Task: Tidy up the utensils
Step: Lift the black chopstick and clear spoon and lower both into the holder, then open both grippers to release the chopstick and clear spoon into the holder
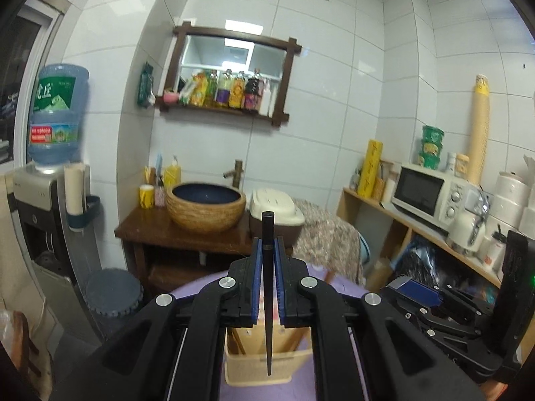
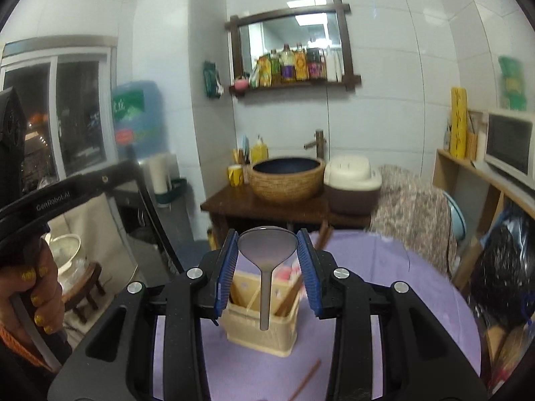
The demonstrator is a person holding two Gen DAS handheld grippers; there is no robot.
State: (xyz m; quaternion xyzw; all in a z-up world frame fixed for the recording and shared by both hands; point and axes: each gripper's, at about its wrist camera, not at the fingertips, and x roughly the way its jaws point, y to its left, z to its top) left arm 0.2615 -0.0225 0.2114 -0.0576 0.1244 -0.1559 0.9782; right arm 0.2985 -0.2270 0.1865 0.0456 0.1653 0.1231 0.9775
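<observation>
So I've got a black chopstick point(image 1: 268, 287) pinched in the left gripper point(image 1: 268, 280), jaws nearly shut on it, thick end up, tip hanging over the beige utensil holder point(image 1: 257, 364) on the purple table point(image 2: 384, 287). The right gripper point(image 2: 267, 267) is clamped on the bowl of a grey spoon point(image 2: 266, 250), jaws partway apart, handle dangling straight down above the same holder point(image 2: 262, 330). It already has some wooden chopsticks point(image 2: 289, 297) leaning in it.

My take: lower one at a time, chopstick first. Keep each piece vertical, get the tip inside the rim before letting go, and aim for a free gap. There's another brown chopstick point(image 2: 306, 381) lying on the table, probably next.
</observation>
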